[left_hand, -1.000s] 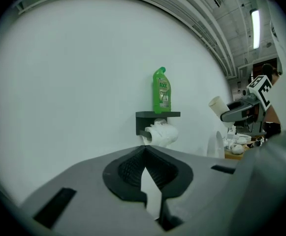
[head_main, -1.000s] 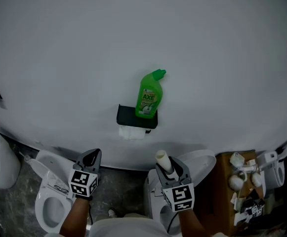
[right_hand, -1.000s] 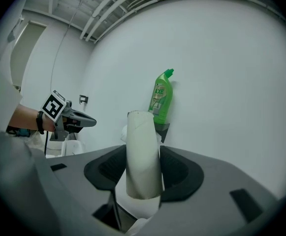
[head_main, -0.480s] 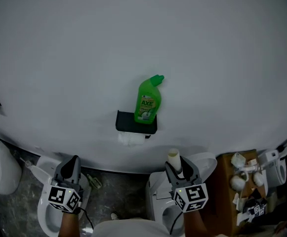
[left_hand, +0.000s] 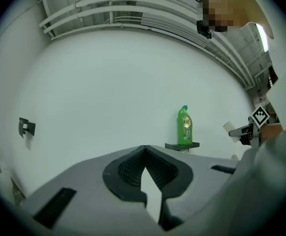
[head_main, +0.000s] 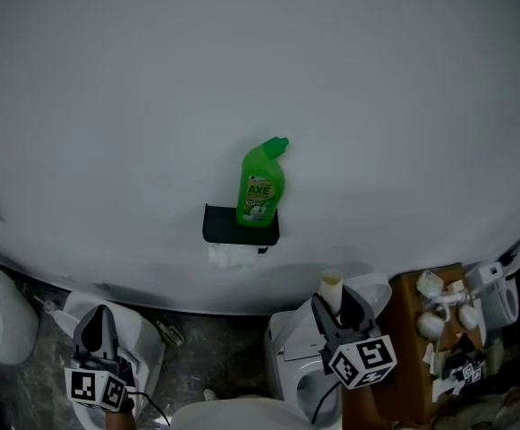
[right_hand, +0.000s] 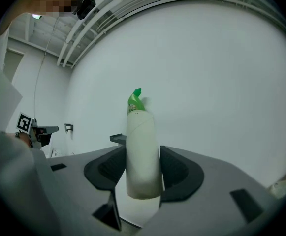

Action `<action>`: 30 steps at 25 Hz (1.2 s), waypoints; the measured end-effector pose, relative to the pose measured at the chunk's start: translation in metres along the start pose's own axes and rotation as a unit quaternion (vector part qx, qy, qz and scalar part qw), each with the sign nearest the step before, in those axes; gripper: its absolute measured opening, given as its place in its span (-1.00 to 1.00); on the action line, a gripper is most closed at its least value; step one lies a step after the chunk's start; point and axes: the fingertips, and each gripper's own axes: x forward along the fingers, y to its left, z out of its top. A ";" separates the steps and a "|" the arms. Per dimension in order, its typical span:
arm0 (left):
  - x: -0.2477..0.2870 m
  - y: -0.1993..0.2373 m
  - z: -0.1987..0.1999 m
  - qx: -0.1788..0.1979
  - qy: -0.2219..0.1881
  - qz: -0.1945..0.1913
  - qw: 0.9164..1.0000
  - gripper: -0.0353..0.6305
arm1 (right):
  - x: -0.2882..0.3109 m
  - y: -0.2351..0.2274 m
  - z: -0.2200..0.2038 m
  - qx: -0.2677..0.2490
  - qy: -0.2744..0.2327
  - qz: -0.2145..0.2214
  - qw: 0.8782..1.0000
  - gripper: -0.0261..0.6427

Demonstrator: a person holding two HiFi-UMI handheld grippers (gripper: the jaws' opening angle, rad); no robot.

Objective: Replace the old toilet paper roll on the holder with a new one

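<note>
Cardboard tube (right_hand: 142, 151), smooth cylinder, clamped between ribbed right fingers (right_hand: 174, 170).

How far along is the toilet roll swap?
Done, it seems: a bare tube is off the holder. In hand: the right claw grips it; the left claw is shut, empty. A white lump hangs under the holder; whether that's the new roll, I can't tell. Left: probably binning the tube.
</note>
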 end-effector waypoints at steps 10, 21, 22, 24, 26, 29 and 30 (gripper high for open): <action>-0.001 -0.012 0.005 -0.005 -0.008 0.000 1.000 -0.88 | 0.006 -0.004 0.019 0.021 -0.020 0.006 1.000 -0.30; 0.016 -0.016 0.006 -0.020 -0.014 -0.014 1.000 -0.88 | 0.013 0.002 0.022 0.025 -0.030 0.017 0.999 -0.30; 0.018 -0.018 0.006 -0.020 -0.014 -0.018 1.000 -0.88 | 0.014 0.003 0.022 0.024 -0.032 0.018 0.999 -0.31; 0.020 -0.019 0.005 -0.021 -0.014 -0.021 0.999 -0.88 | 0.014 0.003 0.021 0.024 -0.033 0.018 0.999 -0.31; 0.022 -0.018 0.003 -0.024 -0.013 -0.021 0.999 -0.88 | 0.015 0.003 0.019 0.026 -0.033 0.017 0.999 -0.31; 0.027 -0.018 0.001 -0.022 -0.007 -0.024 0.999 -0.88 | 0.018 0.005 0.015 0.020 -0.028 0.020 0.999 -0.31; 0.029 -0.019 0.001 -0.021 -0.005 -0.027 0.999 -0.88 | 0.019 0.006 0.014 0.016 -0.025 0.020 0.999 -0.31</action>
